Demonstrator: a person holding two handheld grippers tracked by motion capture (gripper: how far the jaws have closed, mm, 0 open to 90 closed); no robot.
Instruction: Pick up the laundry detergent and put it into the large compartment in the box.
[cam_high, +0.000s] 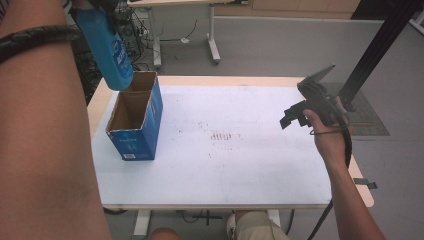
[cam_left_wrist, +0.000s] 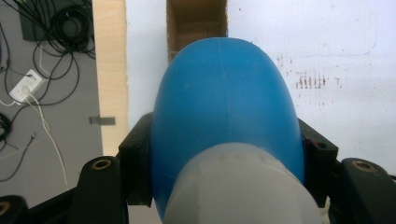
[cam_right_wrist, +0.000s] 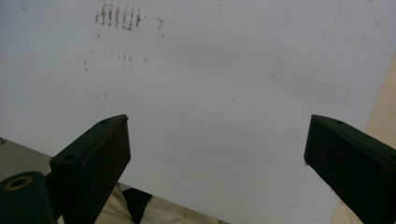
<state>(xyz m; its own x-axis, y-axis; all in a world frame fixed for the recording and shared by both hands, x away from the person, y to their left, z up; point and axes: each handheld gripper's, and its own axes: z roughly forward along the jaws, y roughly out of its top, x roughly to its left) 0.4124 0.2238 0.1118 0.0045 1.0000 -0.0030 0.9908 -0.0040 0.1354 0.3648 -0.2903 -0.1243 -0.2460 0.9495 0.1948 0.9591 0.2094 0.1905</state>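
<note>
The left gripper (cam_left_wrist: 224, 154) is pinching the blue bottle (cam_high: 107, 47), jaws clamping its sides, and it is hanging tilted right above the open blue cardboard box (cam_high: 136, 120) at the table's left end. The right gripper (cam_right_wrist: 217, 154) is hovering with jaws spread wide over the white table (cam_high: 240, 165), holding nothing.
</note>
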